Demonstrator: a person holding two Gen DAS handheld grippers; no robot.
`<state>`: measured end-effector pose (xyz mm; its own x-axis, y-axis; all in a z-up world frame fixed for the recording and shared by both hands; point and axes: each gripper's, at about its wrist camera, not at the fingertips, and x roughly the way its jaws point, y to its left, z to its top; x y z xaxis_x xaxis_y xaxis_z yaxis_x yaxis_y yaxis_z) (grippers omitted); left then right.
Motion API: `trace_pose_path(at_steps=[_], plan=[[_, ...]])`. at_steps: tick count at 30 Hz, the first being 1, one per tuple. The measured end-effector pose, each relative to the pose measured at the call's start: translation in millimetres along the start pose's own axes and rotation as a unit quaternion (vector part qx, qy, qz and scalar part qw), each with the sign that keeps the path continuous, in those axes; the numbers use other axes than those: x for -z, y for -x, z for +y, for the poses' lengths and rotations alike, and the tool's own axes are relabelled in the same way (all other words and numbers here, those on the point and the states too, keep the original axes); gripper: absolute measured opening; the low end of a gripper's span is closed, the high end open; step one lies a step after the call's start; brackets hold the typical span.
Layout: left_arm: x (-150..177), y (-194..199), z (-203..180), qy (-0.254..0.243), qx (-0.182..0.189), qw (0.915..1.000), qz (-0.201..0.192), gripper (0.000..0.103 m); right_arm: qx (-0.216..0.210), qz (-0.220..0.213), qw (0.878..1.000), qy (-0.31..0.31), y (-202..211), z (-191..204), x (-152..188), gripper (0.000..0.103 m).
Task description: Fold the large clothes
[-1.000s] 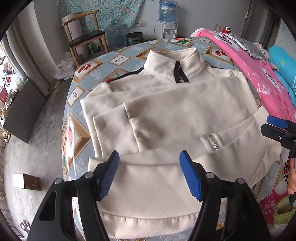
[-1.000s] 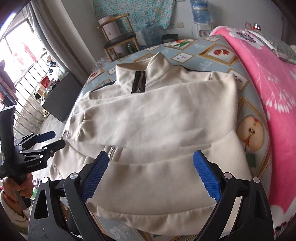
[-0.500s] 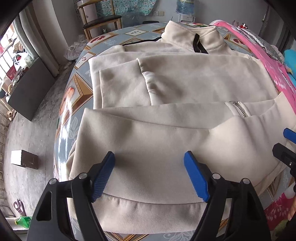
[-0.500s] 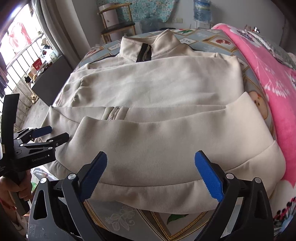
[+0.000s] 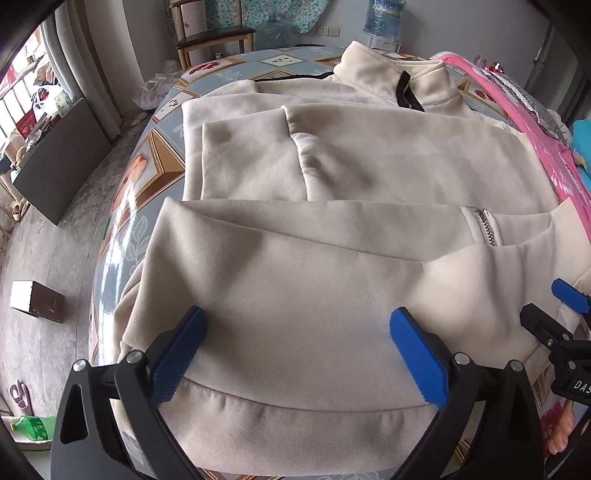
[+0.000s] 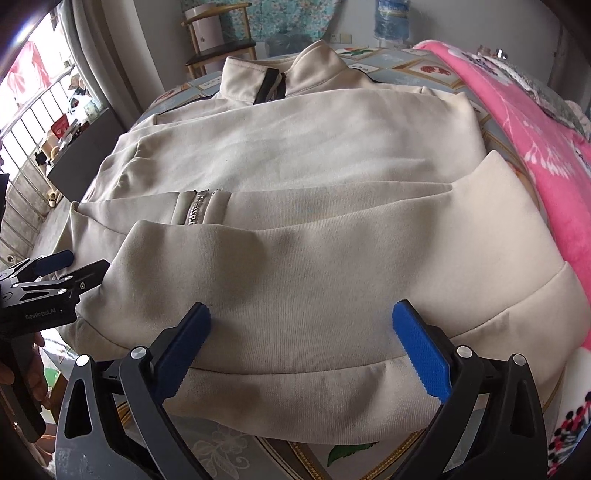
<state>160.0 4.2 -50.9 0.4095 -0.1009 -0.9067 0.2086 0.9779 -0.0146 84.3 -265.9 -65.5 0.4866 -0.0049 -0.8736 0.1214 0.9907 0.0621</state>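
A large cream zip-up jacket (image 5: 369, 177) lies on the patterned table, collar at the far end, sleeves folded across the chest. Its bottom part is folded up over the body, with the hem band nearest me; it also shows in the right wrist view (image 6: 314, 155). My left gripper (image 5: 295, 339) is open just above the hem on the left side. My right gripper (image 6: 301, 332) is open above the hem on the right side. Each gripper shows from the side in the other's view, the right one (image 5: 554, 314) and the left one (image 6: 70, 266).
The table (image 5: 147, 155) has a glossy tiled-pattern cloth. A pink blanket (image 6: 535, 122) lies along the right edge. A wooden chair (image 5: 214, 33) and a water dispenser (image 5: 384, 18) stand behind. A small box (image 5: 37, 301) sits on the floor to the left.
Both grippers have moved down and closer to the near hem, so the jacket fills more of each view. They stay open. The jacket has not moved.
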Motion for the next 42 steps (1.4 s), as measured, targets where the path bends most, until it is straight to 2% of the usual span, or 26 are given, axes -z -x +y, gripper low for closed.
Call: trace_pose_path(at_steps=[11, 29, 42], plan=[[1.0, 0.1, -0.7, -0.001, -0.004, 1.0, 0.003, 0.098, 0.007, -0.011, 1.0, 0.014, -2.5, 2.2, -0.4, 0.096], [-1.9, -2.1, -1.1, -0.006, -0.003, 0.9999, 0.012, 0.098, 0.007, -0.001, 1.0, 0.016, -3.6, 3.2, -4.0, 0.096], [0.5, -1.5, -1.2, -0.012, -0.002, 0.9999, 0.005, 0.098, 0.008, 0.013, 1.0, 0.012, -5.0, 3.2, -7.5, 0.096]])
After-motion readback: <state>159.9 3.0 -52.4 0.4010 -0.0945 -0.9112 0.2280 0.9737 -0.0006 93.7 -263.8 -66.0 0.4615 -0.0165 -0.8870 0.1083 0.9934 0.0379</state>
